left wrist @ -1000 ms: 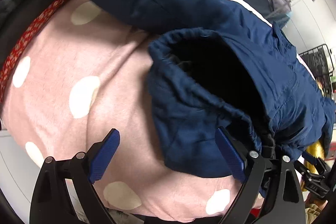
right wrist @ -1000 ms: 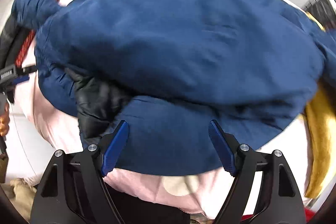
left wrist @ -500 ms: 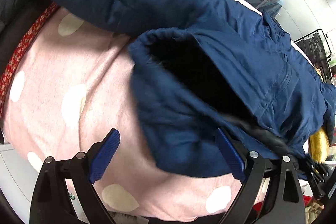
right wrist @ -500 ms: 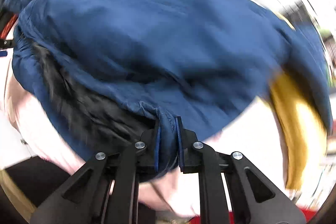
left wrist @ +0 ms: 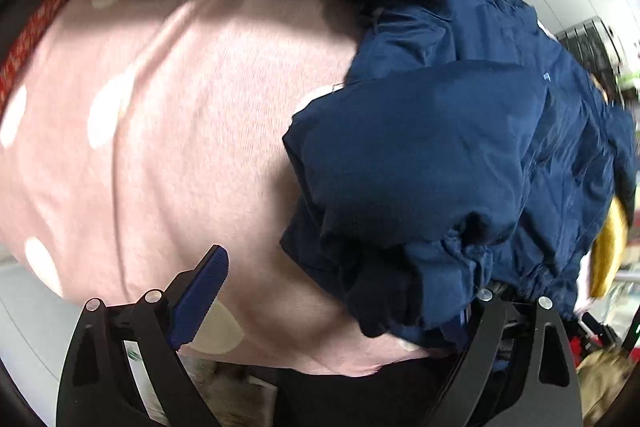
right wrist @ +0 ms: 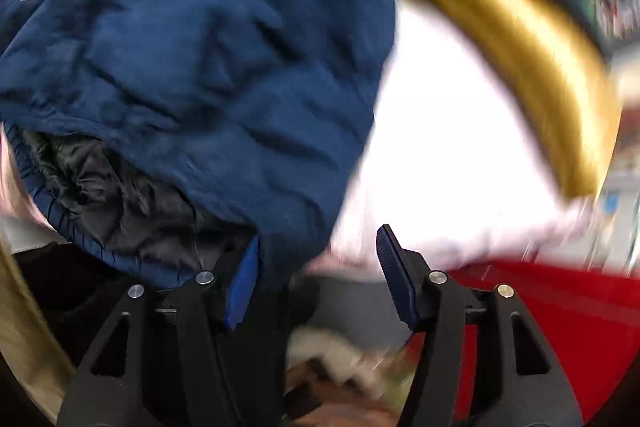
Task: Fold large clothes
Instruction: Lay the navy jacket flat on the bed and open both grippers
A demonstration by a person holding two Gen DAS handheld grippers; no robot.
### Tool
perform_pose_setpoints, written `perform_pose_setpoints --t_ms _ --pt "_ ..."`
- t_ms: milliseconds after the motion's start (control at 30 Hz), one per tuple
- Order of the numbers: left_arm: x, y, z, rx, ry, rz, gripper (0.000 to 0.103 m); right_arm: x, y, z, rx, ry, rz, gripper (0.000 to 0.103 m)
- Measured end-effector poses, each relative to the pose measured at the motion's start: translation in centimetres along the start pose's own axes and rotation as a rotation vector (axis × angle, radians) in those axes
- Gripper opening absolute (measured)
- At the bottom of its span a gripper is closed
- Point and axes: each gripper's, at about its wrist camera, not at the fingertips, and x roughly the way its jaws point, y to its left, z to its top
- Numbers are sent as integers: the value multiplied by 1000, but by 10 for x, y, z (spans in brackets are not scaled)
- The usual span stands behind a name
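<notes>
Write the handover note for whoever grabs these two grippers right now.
Left gripper: open over the pink dotted blanket, one finger under the navy jacket's gathered hem.
Right gripper: jaws have just been opening after a pinch; open, hem edge beside the left finger, not pressed.
Done: one side of the jacket lies folded over.
Left: regrip, finish folding. Yellow garment lies beside it.

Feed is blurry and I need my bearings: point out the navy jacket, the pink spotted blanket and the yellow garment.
navy jacket (left wrist: 420, 155): left wrist view, on the folded-over upper panel.
pink spotted blanket (left wrist: 192, 131): left wrist view, on bare pink cloth between spots.
yellow garment (right wrist: 520, 55): right wrist view, on the middle of its blurred curved band.
</notes>
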Motion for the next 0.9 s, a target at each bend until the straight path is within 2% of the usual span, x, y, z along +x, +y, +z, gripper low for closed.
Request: perform_pose_setpoints --t_ms 100,167,233,333,367,400,433,533,633,667,700,767,833,867,900 --pt "-1 3 2 -8 2 -10 90 3 35 16 -178 -30 -43 59" --pt "-4 0 3 16 -4 -3 90 7 55 26 -264 -37 -35 59" --pt "-5 -5 3 32 -7 1 90 19 71 32 -336 3 -23 60" --pt "-7 -8 3 37 -8 1 89 46 83 37 -422 47 -58 60" --pt "-10 -6 2 35 -9 -1 89 56 83 36 -448 76 -86 57" --pt "-13 -4 -1 35 -8 -4 88 61 86 35 -461 87 -106 50" --pt "-15 -4 -3 36 -8 -9 88 62 82 34 -461 82 -113 26" --pt "-22 -9 -11 86 -5 -47 87 36 34 24 -301 13 -97 19" --pt "-25 -28 -27 234 36 -106 87 8 -53 8 6 26 -77 17" --pt "-26 -34 -38 310 92 -179 88 2 -92 -6 134 58 -79 16" --pt "-26 -38 -49 366 139 -235 88 0 -116 -18 208 84 -86 16" --pt "-27 -42 -68 457 210 -298 89 6 -173 -61 379 189 -71 16" --pt "-22 -45 -90 546 295 -333 89 19 -203 -91 491 252 -37 14" --pt "-20 -43 -95 558 314 -335 89 29 -214 -106 530 299 -51 10" --pt "-15 -38 -98 542 337 -342 89 47 -206 -135 569 385 -71 10"
